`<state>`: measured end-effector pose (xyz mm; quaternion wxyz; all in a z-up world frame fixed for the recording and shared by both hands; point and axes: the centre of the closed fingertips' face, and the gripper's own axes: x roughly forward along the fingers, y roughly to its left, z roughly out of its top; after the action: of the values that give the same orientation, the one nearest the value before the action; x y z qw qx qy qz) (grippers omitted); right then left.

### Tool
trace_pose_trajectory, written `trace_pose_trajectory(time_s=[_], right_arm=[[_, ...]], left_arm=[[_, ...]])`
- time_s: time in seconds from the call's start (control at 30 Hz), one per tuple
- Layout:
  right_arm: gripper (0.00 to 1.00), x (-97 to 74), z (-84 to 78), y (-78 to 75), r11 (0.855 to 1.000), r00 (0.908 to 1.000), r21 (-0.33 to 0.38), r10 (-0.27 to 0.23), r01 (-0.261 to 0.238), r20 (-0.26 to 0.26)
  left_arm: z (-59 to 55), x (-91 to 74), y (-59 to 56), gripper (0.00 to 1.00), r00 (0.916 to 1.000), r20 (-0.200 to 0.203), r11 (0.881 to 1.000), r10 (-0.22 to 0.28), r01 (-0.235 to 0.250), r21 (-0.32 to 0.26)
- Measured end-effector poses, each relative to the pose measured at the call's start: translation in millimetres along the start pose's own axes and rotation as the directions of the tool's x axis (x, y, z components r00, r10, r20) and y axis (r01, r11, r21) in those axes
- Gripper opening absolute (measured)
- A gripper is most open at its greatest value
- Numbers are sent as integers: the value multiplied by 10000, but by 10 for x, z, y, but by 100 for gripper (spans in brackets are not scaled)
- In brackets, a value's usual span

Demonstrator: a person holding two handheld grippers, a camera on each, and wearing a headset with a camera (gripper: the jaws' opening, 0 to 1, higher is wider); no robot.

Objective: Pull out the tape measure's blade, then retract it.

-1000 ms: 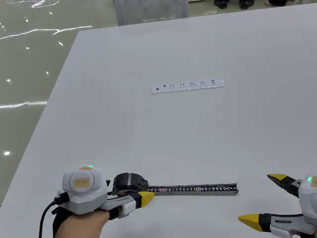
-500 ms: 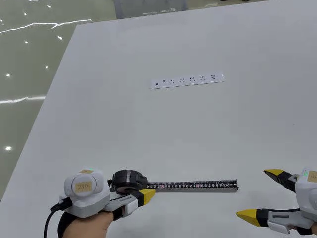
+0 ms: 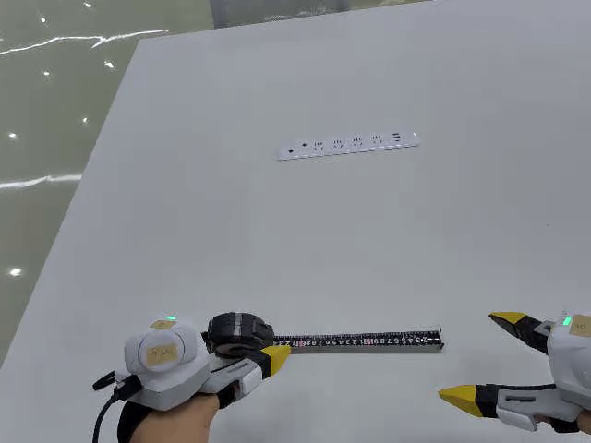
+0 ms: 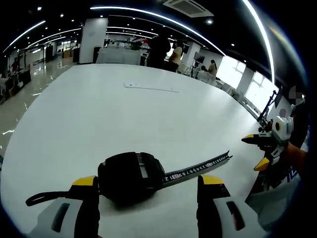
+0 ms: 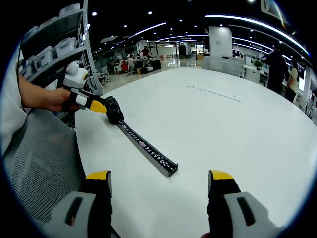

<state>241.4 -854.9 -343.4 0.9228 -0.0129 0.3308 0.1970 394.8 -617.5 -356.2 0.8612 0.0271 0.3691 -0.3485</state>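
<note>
blade is out, the retract step looks next

the tape measure point(image 3: 238, 334) lies on the worktop point(image 3: 277, 231) at lower left of the head view, its blade point(image 3: 365, 341) stretched rightward. the left gripper point(image 4: 148, 180) fingers stand apart around the case. the right gripper point(image 3: 482, 358) fingers are also apart, beyond the blade tip. next, probably, grip the case and release the blade.

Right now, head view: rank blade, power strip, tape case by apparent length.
1. blade
2. power strip, nearly as long but farther away, so that order is unsure
3. tape case, clearly shortest
</note>
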Motion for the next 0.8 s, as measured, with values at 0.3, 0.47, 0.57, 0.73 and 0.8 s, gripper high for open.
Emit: trace_pose_trajectory(time_s=[0.3,0.47,0.57,0.73,0.8], right_arm=[[78,74,-50,32,9997,9997,-99,203,-204,-131],[78,100,-45,33,9995,9995,-138,294,-296,-148],[77,114,-41,22,9994,9993,-128,332,-334,-146],[77,152,-50,-7,9992,9992,-166,374,-376,-147],[77,170,-48,-10,9989,9990,-188,416,-418,-138]], left_arm=[[-6,49,52,75,9969,-12,9969,781,-781,-120],[-2,60,75,73,9940,134,9939,1082,-1079,-246],[-17,78,90,73,9935,29,9930,1139,-1138,-304],[-10,98,123,71,9923,-44,9902,1238,-1238,-649],[-9,109,132,71,9914,-66,9880,1311,-1312,-816]])
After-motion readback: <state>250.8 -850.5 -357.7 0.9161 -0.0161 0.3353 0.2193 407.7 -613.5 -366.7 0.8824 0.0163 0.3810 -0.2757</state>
